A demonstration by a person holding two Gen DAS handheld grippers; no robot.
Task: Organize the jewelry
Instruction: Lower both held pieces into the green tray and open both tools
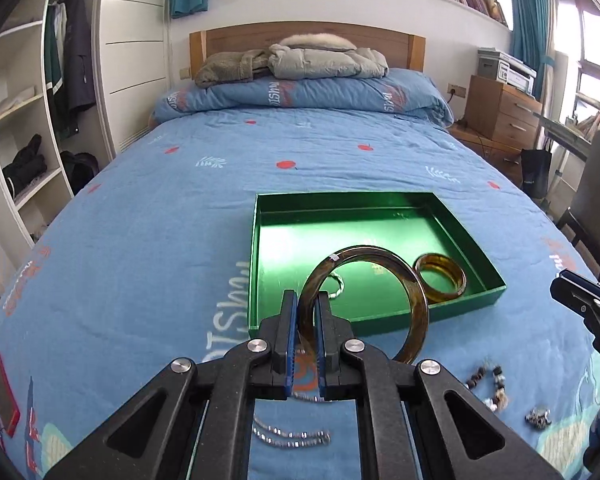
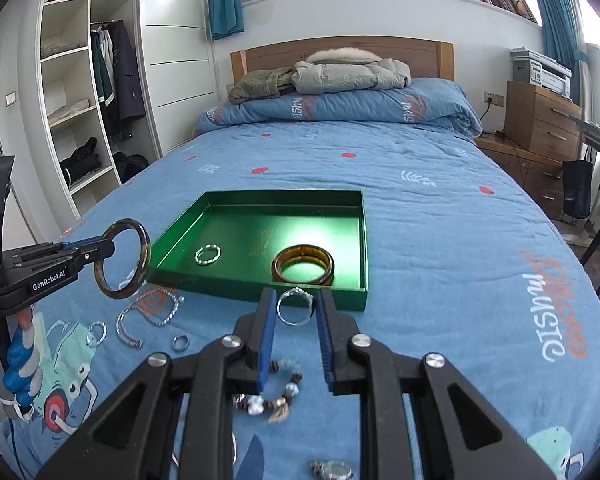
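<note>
My left gripper [image 1: 305,300] is shut on a large brown tortoiseshell bangle [image 1: 419,302], held upright in the air just before the near left corner of the green tray [image 1: 253,272]. In the right wrist view the same gripper [image 2: 112,246] carries the bangle [image 2: 144,250] left of the tray [image 2: 240,290]. My right gripper [image 2: 296,300] is shut on a thin silver ring [image 2: 295,323], raised over the tray's near wall. An amber bangle [image 2: 277,266] and a twisted silver ring [image 2: 208,255] lie inside the tray.
More jewelry lies on the blue bedspread near me: twisted silver bracelets [image 2: 148,312], two small rings [image 2: 96,334], a bead bracelet [image 2: 272,396], a silver chain [image 1: 292,436]. Folded jackets [image 2: 340,72] sit at the headboard. A wardrobe stands left, a wooden drawer unit [image 2: 540,116] right.
</note>
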